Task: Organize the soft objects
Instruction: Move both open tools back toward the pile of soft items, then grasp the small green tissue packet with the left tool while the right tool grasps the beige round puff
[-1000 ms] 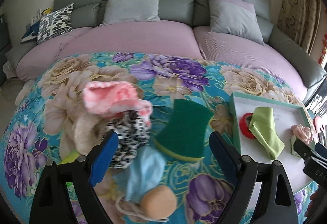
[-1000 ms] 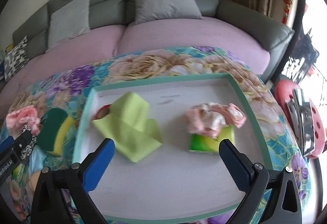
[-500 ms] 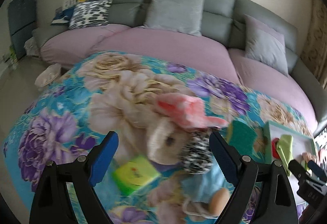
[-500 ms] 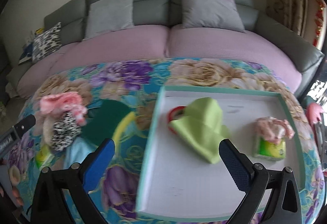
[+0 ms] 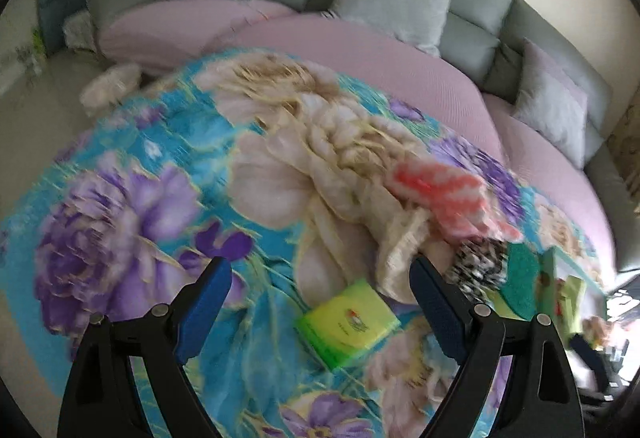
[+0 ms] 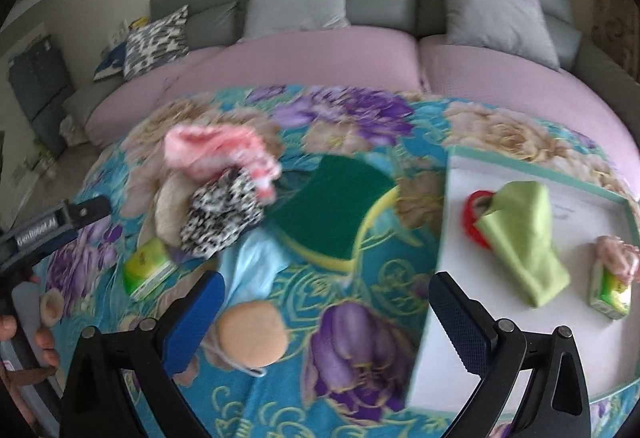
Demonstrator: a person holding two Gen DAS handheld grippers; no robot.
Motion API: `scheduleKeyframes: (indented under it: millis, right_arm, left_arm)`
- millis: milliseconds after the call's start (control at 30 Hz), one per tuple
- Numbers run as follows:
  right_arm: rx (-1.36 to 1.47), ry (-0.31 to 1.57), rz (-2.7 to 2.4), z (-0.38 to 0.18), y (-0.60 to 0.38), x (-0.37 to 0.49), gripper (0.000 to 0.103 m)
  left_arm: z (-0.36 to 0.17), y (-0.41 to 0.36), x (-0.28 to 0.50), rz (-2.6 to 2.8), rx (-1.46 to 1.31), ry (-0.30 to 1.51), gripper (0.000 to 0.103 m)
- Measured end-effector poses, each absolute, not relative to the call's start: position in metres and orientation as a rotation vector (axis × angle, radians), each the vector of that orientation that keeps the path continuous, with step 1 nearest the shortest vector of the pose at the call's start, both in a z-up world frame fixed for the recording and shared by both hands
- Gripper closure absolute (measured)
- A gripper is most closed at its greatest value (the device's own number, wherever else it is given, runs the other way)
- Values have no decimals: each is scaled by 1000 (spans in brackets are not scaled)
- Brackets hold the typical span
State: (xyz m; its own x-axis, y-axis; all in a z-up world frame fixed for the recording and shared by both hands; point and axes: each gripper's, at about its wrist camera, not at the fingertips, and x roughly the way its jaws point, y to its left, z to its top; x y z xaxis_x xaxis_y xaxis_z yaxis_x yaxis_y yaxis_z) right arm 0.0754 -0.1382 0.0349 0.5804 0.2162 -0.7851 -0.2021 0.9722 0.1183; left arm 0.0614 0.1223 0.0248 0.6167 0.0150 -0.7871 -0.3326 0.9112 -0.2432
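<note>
Both the left gripper (image 5: 320,294) and right gripper (image 6: 326,308) hang with jaws apart and empty, between picks. The loose pile, green scouring sponge (image 6: 334,208) included, lies on the floral counter beside the tray (image 6: 520,170). Next, one gripper must lower over a single piece.

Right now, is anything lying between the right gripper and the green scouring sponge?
Partly. The light blue cloth and the round beige puff lie just ahead of the open right gripper, on its left side; the green sponge sits beyond them, otherwise uncovered.
</note>
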Motion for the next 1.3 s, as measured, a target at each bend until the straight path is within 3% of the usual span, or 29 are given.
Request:
scheduleKeyframes:
  millis: [633,1033,1300]
  right_arm:
    - [44,1031,362,2,-115,69,1]
    - [77,1081,360,-11,-117,74,4]
    - [94,1093,379,-13,-115,74,9]
  left_arm:
    - [-19,83,82,47,-223,1114,12]
    - [-36,80,83,63,-216,1142,12]
    - [-39,89,84,60,-225,1141,18]
